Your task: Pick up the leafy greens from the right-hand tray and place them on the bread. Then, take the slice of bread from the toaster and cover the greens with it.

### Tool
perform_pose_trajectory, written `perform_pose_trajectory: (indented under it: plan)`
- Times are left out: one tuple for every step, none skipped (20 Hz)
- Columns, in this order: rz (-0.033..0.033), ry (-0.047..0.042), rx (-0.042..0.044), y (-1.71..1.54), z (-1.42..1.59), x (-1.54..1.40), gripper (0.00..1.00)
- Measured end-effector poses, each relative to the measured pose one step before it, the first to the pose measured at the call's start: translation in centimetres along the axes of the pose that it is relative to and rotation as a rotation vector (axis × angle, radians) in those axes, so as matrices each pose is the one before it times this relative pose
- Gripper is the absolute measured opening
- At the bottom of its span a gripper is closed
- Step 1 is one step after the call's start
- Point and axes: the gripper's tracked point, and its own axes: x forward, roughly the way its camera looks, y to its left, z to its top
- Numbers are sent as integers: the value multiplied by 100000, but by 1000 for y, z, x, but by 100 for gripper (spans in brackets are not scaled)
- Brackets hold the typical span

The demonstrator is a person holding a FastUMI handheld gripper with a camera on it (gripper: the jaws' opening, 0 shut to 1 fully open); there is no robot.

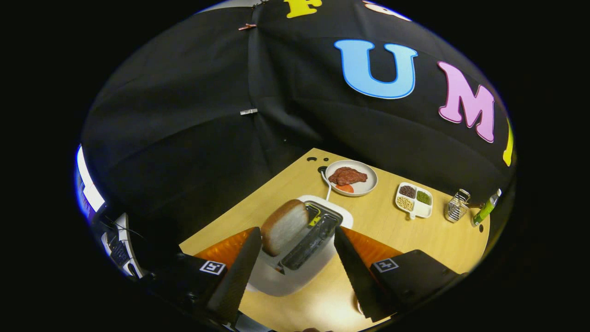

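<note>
The light wooden table (392,226) carries a white toaster (295,258), a round plate (364,186), a white divided dish (421,210), a small metal grater (456,206) and a green bottle (484,211); the gripper (295,251) hangs with fingers spread above the toaster.

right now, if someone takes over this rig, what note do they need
Gripper: open, holding nothing, fingers either side of the toaster just ahead.
Bread slice: upright in the toaster's slot nearest the left finger, not yet gripped.
Beyond: plate with meat, then a divided dish of grains.
Greens step: cannot be judged from this view.
Left: grip the slice, lift it out, cover the greens.
</note>
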Motion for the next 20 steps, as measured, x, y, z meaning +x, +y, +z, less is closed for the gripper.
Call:
perform_pose_trajectory:
  plan:
    - [127,-82,-863,295,187,807,99]
    - [-1060,-365,-1609,261,258,745,99]
    - [-1345,62,-1833,161,-102,734,99]
    - [-1000,266,-1283,171,-184,840,99]
    - [-1927,1519,-116,-136,-656,844,99]
    - [-1786,2285,708,-216,-794,758,99]
    - [-1535,1701,1072,-124,-598,721,99]
    - [-1597,3,696,-194,-109,454,99]
    - [-1071,-606,32,-145,303,308,99]
    - [-850,-287,-465,61,98,311,99]
    - [-229,460,-258,273,-73,122,99]
    - [-624,1067,-387,67,-226,293,97]
    - [-326,873,339,57,-258,325,93]
    - [386,878,815,198,-23,83,82]
    - [-280,-132,815,160,195,-49,71]
    - [-861,-30,142,-49,94,282,68]
    - [-462,726,80,23,-21,-290,64]
    - [160,1587,468,32,-214,-10,50]
    - [2080,1588,830,469,-232,126,44]
    - [2516,1161,179,395,-224,-10,42]
